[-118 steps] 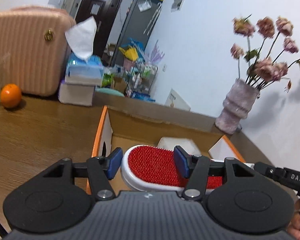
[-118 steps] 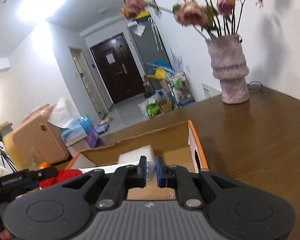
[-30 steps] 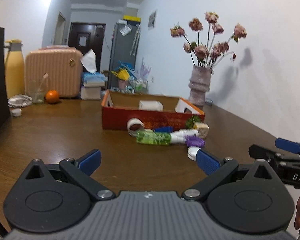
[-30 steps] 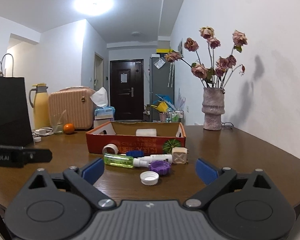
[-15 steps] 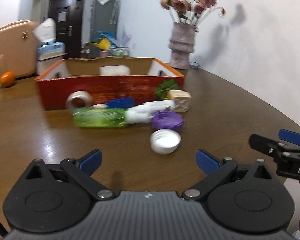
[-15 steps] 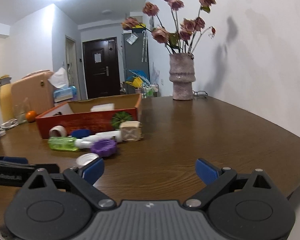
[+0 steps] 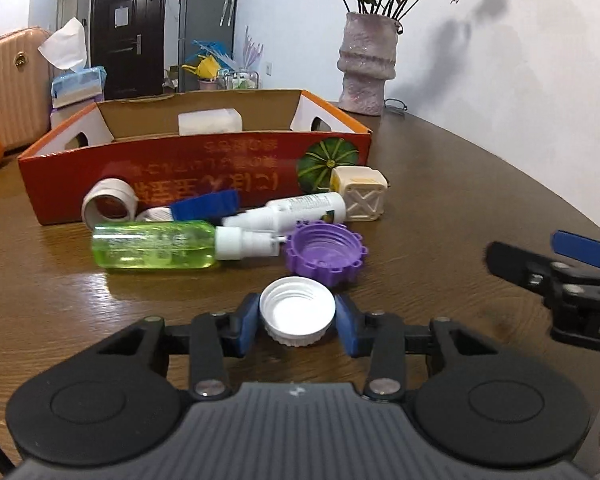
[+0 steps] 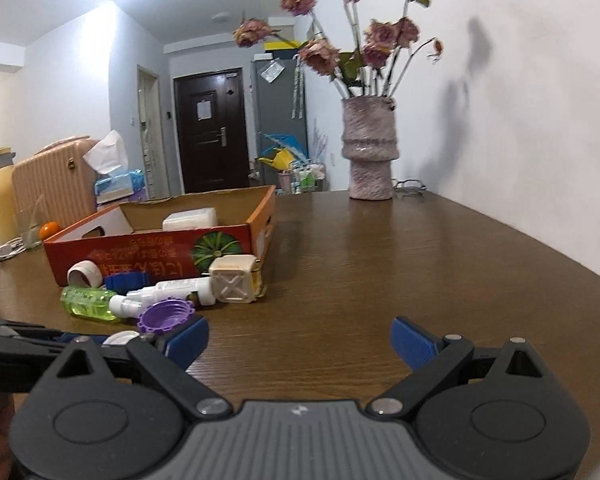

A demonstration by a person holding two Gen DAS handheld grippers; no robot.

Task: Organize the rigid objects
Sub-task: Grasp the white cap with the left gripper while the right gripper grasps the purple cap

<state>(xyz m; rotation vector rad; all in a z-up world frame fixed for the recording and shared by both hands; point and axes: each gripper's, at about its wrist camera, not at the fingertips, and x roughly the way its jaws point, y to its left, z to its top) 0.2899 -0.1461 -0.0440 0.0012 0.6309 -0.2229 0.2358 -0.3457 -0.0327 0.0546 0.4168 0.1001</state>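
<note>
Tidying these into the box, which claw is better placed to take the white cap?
Left. The left claw is closing, pads flanking the white cap. The right claw is open over bare table.

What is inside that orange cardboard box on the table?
Inside the orange box, only a white block shows, against the far wall. The front wall hides the box floor, so anything lying low there cannot be seen.

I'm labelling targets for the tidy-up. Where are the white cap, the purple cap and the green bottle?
white cap (image 7: 297,310), left wrist view, its hollow inside.
purple cap (image 7: 325,250), left wrist view, its open inside.
green bottle (image 7: 154,245), left wrist view, mid body.
</note>
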